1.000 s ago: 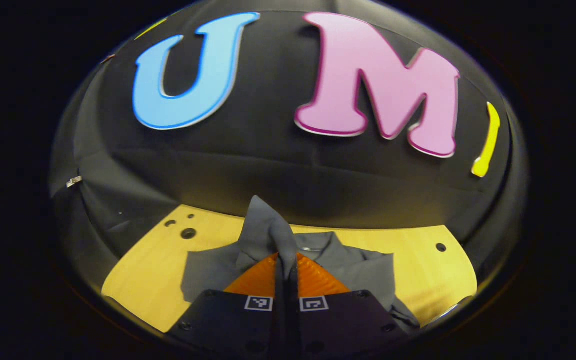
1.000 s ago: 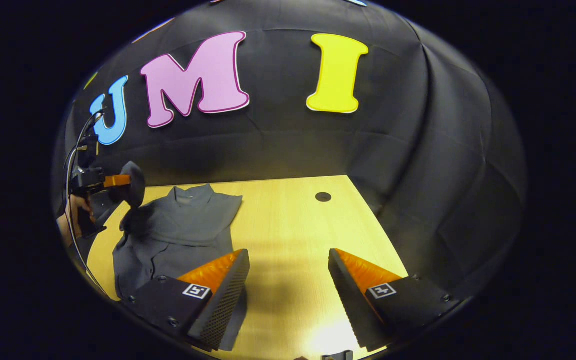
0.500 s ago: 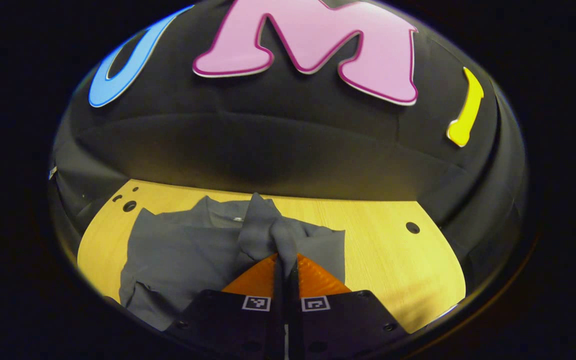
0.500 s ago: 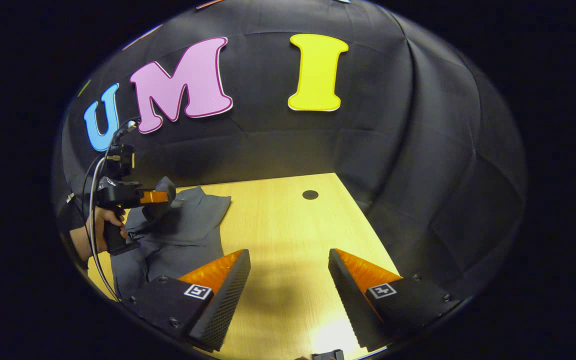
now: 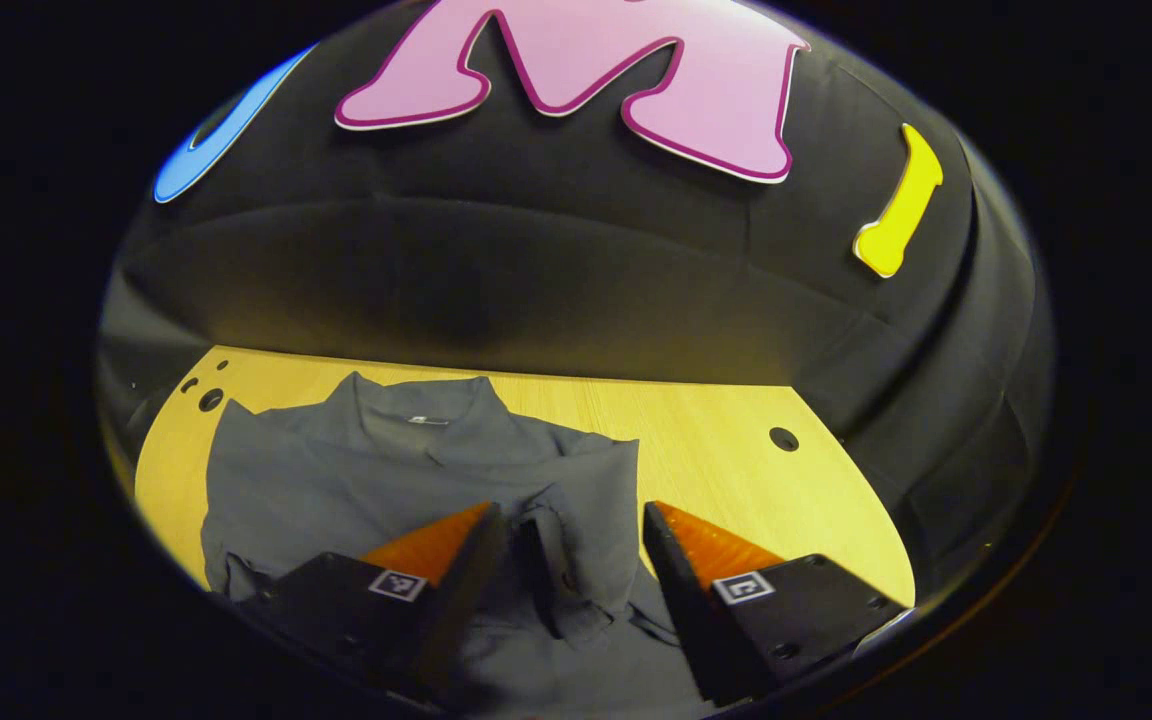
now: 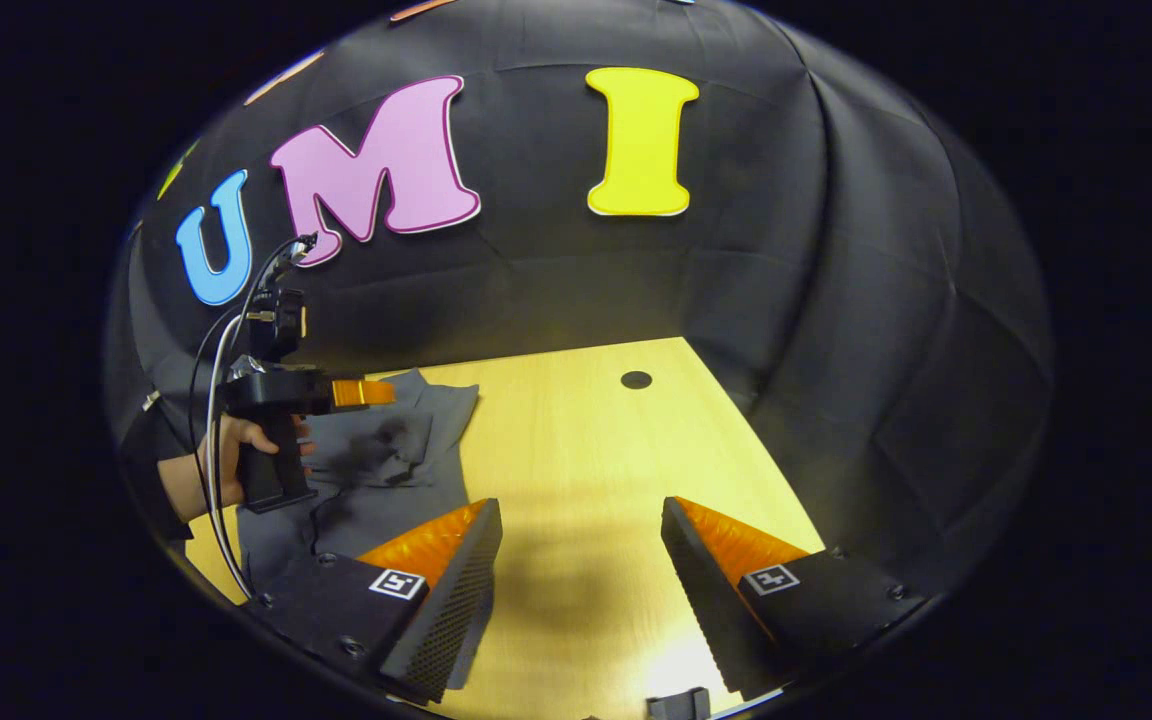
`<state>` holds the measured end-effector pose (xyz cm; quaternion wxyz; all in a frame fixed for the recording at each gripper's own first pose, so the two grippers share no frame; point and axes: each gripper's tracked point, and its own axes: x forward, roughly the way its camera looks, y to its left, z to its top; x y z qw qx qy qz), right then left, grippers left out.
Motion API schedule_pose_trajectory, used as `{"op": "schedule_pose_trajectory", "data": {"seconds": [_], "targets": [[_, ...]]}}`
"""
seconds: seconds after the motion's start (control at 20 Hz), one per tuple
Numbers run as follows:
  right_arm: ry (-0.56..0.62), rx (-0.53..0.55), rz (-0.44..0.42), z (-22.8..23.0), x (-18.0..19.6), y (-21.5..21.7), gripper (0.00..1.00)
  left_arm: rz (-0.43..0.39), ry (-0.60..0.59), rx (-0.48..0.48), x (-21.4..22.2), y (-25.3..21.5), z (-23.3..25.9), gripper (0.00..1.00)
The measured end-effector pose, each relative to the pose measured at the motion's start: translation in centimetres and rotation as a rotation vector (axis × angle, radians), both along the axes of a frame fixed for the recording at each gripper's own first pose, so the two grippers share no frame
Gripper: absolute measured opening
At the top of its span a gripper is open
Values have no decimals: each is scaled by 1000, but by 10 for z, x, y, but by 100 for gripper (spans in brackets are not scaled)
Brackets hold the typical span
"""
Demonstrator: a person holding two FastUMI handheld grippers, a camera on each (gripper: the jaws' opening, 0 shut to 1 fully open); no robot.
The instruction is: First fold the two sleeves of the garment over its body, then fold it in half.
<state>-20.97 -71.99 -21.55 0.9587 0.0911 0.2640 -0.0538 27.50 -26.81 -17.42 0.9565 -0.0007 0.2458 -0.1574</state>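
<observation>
A grey collared garment lies on the wooden table, collar toward the back wall. One sleeve lies folded over its body, resting between my left gripper's fingers. My left gripper is open just above that sleeve, holding nothing. In the right gripper view the garment is at the left, and the left gripper, held by a hand, hovers over it. My right gripper is open above bare table to the right of the garment, its left finger over the garment's near edge.
A round hole sits in the table near the back right; small holes mark the back left corner. The black cloth wall closes the table at the back and right. A cable hangs from the left gripper.
My left gripper carried the sleeve across over the body, lowered it and opened, letting the sleeve drop onto the garment. My right gripper stayed open and almost still.
</observation>
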Motion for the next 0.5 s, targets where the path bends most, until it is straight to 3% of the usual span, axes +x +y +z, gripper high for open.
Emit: {"op": "schedule_pose_trajectory", "data": {"seconds": [0.1, 0.5], "targets": [[18, 13, 23, -9, 0, 15, 99, 10, -18, 48, -11, 26, 3, 97], [146, 49, 131, -54, -20, 79, 99, 81, -13, 143, -106, 163, -11, 97]]}}
